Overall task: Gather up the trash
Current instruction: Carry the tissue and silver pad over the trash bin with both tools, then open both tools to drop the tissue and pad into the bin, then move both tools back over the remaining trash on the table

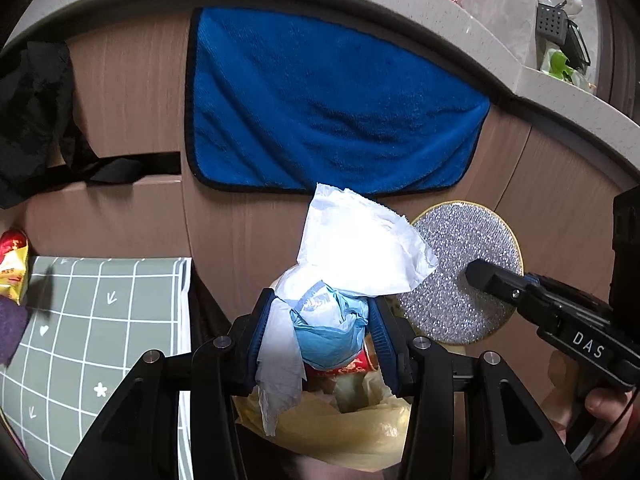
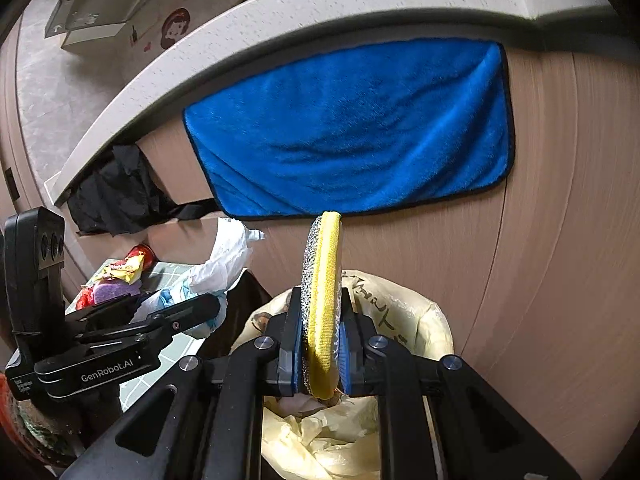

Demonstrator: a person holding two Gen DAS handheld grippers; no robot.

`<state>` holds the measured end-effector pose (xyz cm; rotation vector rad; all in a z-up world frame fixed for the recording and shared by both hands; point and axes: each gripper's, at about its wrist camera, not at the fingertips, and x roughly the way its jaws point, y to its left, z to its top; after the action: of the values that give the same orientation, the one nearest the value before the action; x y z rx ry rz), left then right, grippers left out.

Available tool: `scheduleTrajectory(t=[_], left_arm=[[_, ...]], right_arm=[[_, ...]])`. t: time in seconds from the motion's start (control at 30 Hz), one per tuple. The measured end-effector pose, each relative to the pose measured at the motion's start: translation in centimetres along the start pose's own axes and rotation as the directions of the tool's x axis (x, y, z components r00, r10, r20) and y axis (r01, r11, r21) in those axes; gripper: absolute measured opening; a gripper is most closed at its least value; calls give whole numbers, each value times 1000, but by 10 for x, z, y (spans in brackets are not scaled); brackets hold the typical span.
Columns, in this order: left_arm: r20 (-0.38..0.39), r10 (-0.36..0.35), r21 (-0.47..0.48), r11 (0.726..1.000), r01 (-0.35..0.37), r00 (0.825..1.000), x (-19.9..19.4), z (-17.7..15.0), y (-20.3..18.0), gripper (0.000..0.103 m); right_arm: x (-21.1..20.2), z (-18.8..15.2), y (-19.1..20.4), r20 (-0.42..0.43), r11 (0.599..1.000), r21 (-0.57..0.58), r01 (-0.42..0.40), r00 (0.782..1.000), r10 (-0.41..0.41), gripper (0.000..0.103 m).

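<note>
Wooden cabinet doors [image 1: 248, 232] under a speckled counter [image 1: 500, 60] carry a blue towel [image 1: 320, 108]. Above the yellow-lined trash bin [image 2: 420, 320], the left gripper [image 1: 320, 328] clamps crumpled tissue [image 1: 352, 248]; the right gripper [image 2: 320, 344] pinches a round scrubbing pad [image 2: 322, 280] upright.

A crumpled wad of white tissue and pale blue plastic wrap [image 1: 336, 308] is clamped between two blue-padded jaws, its white paper flaring upward and one strip hanging down. A round scouring pad, silver mesh on one face and yellow cloth on the other [image 2: 323, 304], stands on edge, pinched between another pair of jaws. Both sit directly above a bin lined with a translucent yellowish bag [image 2: 424, 320], which already contains crumpled waste.
</note>
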<state>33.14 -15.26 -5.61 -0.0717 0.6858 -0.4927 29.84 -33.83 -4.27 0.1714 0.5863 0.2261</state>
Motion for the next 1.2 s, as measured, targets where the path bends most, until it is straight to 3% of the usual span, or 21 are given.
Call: scheduleTrajectory(t=[0.1,0.2,0.23,0.27,0.33,0.5,0.57,0.67,0.8,0.9,1.0,1.2], left_arm=[[-8,-19,-16,1000,19,1000,6,1,3,47],[-42,-107,-59,993,104,993,19,3,10,50],[-57,-126,-78,990,122,990,24,3,13,55],[-69,-140,-98,986,133,988,27,3,16,58],[-96,-167,-146,978,152,981,35,4,24,64],[-126,-212,-229,957,179,969,35,8,43,68],[-102,-202,-245,954,172,974,22,10,51,68],[-51,-119,-202,974,107,992,-10,16,61,68],[18,7,-105,994,-5,1000,-63,17,79,68],[71,97,-72,993,-92,993,-108,8,104,68],[109,195,-76,979,-187,975,-153,-5,138,68],[110,309,-222,934,-279,945,-214,-34,223,68]], right_arm=[[7,-3,-4,-15,1000,17,-4,1000,4,14],[13,-5,-8,-23,999,35,-6,1000,7,16],[16,-6,-11,-30,999,42,-5,1000,6,20],[20,-7,-13,-43,999,50,1,999,1,35],[25,-10,-20,-54,996,84,7,999,-3,47],[25,-18,-25,-62,993,115,17,998,-10,47],[23,-19,-23,-59,992,121,18,998,-11,47],[16,-18,-15,-45,993,114,12,999,-7,47],[2,-14,8,-14,996,87,-18,1000,19,47],[-8,-9,33,17,998,48,-43,999,43,47],[-13,-3,64,44,997,4,-76,996,76,47],[-4,3,141,32,984,-98,-148,988,152,47]])
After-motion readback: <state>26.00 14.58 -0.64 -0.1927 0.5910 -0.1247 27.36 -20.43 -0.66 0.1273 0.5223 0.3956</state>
